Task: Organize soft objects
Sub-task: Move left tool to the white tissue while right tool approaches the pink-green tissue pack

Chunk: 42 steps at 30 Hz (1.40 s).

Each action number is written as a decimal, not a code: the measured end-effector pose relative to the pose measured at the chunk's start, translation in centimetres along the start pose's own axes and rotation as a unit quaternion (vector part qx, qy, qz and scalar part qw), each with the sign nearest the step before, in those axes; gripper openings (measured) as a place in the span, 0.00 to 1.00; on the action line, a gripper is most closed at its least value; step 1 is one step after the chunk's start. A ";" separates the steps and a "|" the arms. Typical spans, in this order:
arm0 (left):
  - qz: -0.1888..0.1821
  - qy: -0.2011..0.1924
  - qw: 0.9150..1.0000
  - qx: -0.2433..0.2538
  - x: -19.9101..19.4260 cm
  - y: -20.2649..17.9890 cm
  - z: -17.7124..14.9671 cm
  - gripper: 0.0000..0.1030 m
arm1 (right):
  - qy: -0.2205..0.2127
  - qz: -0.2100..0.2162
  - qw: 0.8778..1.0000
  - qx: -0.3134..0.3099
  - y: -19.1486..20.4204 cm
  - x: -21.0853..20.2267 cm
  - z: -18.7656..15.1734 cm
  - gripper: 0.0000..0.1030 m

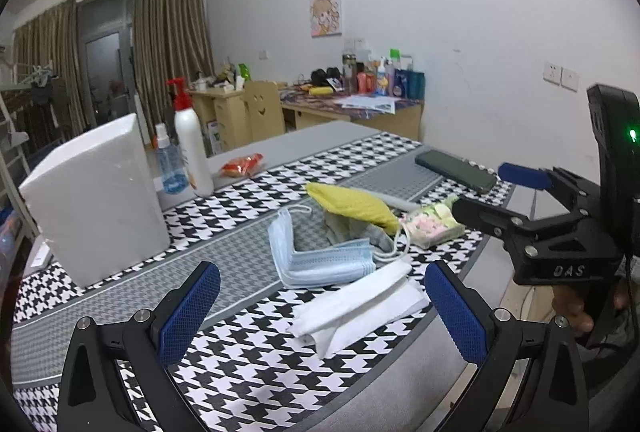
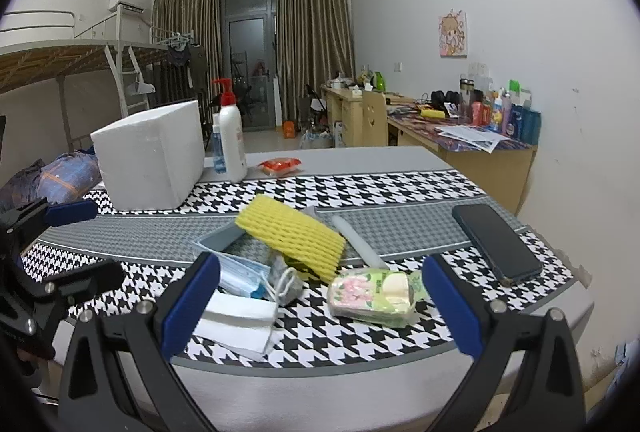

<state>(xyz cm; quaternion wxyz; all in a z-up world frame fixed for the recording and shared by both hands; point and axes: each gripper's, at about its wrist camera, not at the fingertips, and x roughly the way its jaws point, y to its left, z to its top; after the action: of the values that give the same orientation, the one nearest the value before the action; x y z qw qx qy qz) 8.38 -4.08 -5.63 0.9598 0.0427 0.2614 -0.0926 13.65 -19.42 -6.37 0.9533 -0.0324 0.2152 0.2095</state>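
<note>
A heap of soft things lies on the houndstooth mat (image 2: pixel 360 187). It holds a stack of blue face masks (image 1: pixel 320 256) (image 2: pixel 244 276), folded white masks (image 1: pixel 360 308) (image 2: pixel 236 316), a yellow foam net (image 1: pixel 352 203) (image 2: pixel 292 236) and a floral tissue pack (image 1: pixel 432 224) (image 2: pixel 372 296). My left gripper (image 1: pixel 322 312) (image 2: pixel 80 246) hovers open just short of the white masks. My right gripper (image 2: pixel 322 306) (image 1: pixel 492 195) is open too, with the tissue pack lying on the mat between its fingers, untouched. Nothing is held.
A white foam box (image 1: pixel 96 199) (image 2: pixel 148 159) stands at the left of the mat. Behind it are a pump bottle (image 2: pixel 232 135) and a small spray bottle (image 1: pixel 170 163). A red snack packet (image 2: pixel 280 165) and a dark phone (image 2: pixel 496 242) also lie on the table.
</note>
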 end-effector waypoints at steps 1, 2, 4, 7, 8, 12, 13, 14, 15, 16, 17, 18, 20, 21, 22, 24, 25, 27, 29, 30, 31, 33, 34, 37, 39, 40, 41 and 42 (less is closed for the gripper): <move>-0.004 0.005 1.000 0.002 0.3 -0.1 -0.1 0.99 | 0.001 -0.001 1.000 0.000 0.0 0.2 0.0 0.99; -0.007 0.011 1.000 0.005 0.6 -0.2 -0.2 0.99 | 0.002 0.000 1.000 0.001 0.0 0.3 0.0 0.99; -0.014 0.023 1.000 0.009 1.1 -0.3 -0.4 0.99 | 0.006 0.000 1.000 0.001 0.0 0.8 0.0 0.99; -0.028 0.036 0.999 0.015 2.1 -0.4 -0.5 0.99 | 0.016 -0.002 1.000 0.004 -0.3 1.5 -0.4 0.99; -0.029 0.040 0.999 0.017 2.4 -0.5 -0.5 0.99 | 0.019 -0.003 1.000 0.005 -0.5 1.6 -0.5 0.99; -0.044 0.056 0.997 0.034 3.5 -1.1 -0.8 0.99 | 0.033 -0.013 0.999 0.014 -1.4 2.4 -0.9 0.99; -0.047 0.058 0.996 0.038 3.7 -1.2 -0.9 0.99 | 0.037 -0.015 0.999 0.017 -1.5 2.6 -1.0 0.99; -0.052 0.060 0.996 0.042 3.9 -1.3 -1.0 0.99 | 0.041 -0.018 0.999 0.020 -1.7 2.9 -1.1 0.99; -0.057 0.062 0.995 0.043 4.1 -1.4 -1.0 0.99 | 0.044 -0.021 0.999 0.021 -1.8 3.1 -1.2 0.99; -0.060 0.067 0.995 0.043 4.4 -1.4 -1.1 0.99 | 0.048 -0.024 0.998 0.022 -1.9 3.3 -1.3 0.99; -0.061 0.072 0.995 0.043 4.6 -1.3 -1.2 0.99 | 0.051 -0.026 0.998 0.024 -2.1 3.6 -1.4 0.99; -0.059 0.076 0.994 0.041 4.9 -1.3 -1.3 0.99 | 0.058 -0.028 0.998 0.026 -2.3 4.0 -1.5 0.99; -0.058 0.083 0.994 0.040 5.3 -1.3 -1.4 0.99 | 0.066 -0.031 0.997 0.029 -2.4 4.6 -1.7 0.99; -0.057 0.085 0.994 0.040 5.5 -1.3 -1.4 0.99 | 0.069 -0.034 0.997 0.031 -2.6 4.8 -1.7 0.99; -0.057 0.085 0.994 0.041 5.5 -1.3 -1.5 0.99 | 0.073 -0.036 0.996 0.032 -2.7 5.1 -1.9 0.99; -0.059 0.089 0.993 0.043 5.8 -1.5 -1.6 0.99 | 0.081 -0.038 0.995 0.037 -2.8 5.6 -2.0 0.99; -0.061 0.091 0.993 0.044 5.9 -1.5 -1.6 0.99 | 0.083 -0.039 0.995 0.038 -2.9 5.7 -2.1 0.99; -0.061 0.099 0.992 0.046 6.3 -1.5 -1.7 0.99 | 0.091 -0.041 0.994 0.041 -3.1 6.2 -2.3 0.99; -0.059 0.103 0.992 0.045 6.8 -1.3 -1.6 0.99 | 0.097 -0.040 0.994 0.044 -3.3 6.6 -2.5 0.99; -0.060 0.105 0.992 0.044 7.0 -1.2 -1.6 0.99 | 0.098 -0.041 0.993 0.045 -3.4 6.8 -2.6 0.99; -0.061 0.106 0.992 0.043 7.0 -1.2 -1.6 0.99 | 0.099 -0.042 0.993 0.046 -3.5 6.9 -2.7 0.99; -0.063 0.110 0.991 0.046 7.3 -1.2 -1.6 0.99 | 0.103 -0.043 0.993 0.049 -3.6 7.2 -2.8 0.99; -0.064 0.113 0.990 0.049 7.5 -1.2 -1.7 0.99 | 0.105 -0.046 0.992 0.050 -3.7 7.4 -2.9 0.99; -0.063 0.123 0.989 0.055 7.9 -1.3 -1.8 0.99 | 0.113 -0.043 0.991 0.056 -3.9 7.9 -3.0 0.97; -0.063 0.134 0.987 0.056 8.3 -1.2 -1.9 0.99 | 0.115 -0.043 0.991 0.055 -3.9 8.0 -3.1 0.97; -0.063 0.137 0.987 0.057 8.5 -1.2 -2.0 0.99 | 0.115 -0.043 0.991 0.055 -3.9 8.0 -3.1 0.96; -0.064 0.139 0.986 0.060 8.7 -1.2 -2.0 0.99 | 0.115 -0.043 0.991 0.055 -4.0 8.1 -3.1 0.96; -0.067 0.146 0.985 0.061 8.9 -1.2 -2.0 0.97 | 0.116 -0.044 0.991 0.057 -4.1 8.1 -3.1 0.96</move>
<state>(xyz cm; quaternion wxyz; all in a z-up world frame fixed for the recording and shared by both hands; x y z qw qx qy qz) 14.67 -6.40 -11.95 0.8986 0.0971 0.3947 -0.1650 20.73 -20.51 -12.75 0.9305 -0.0119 0.3342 0.1496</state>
